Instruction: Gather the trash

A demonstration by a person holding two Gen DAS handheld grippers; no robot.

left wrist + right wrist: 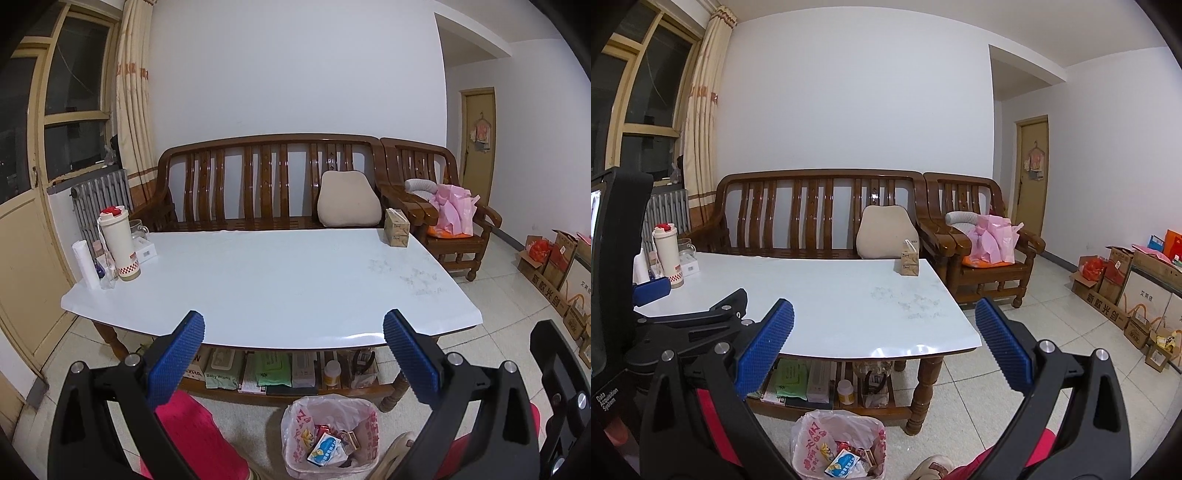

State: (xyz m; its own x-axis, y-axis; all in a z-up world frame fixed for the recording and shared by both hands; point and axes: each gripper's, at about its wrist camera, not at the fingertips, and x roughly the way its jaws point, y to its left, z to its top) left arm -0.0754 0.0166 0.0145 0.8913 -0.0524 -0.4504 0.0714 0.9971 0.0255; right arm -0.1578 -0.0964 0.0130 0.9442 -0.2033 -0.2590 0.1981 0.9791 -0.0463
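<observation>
A small trash bin [330, 435] lined with a plastic bag stands on the floor in front of the white table [266, 280]; it also shows in the right wrist view [838, 446]. It holds several wrappers and small boxes. My left gripper [293, 332] is open and empty, held above the table's near edge and over the bin. My right gripper [884, 328] is open and empty, near the table's right front corner [960, 339]. The left gripper [652, 290] also shows at the left of the right wrist view.
On the table's far left stand a white thermos [118, 242], a jar and small items; a cardboard tissue box [397, 227] sits at the far right. A wooden bench [269, 181] and armchair [439, 206] stand behind. Cardboard boxes [1123, 291] line the right wall. The lower shelf [280, 373] holds packets.
</observation>
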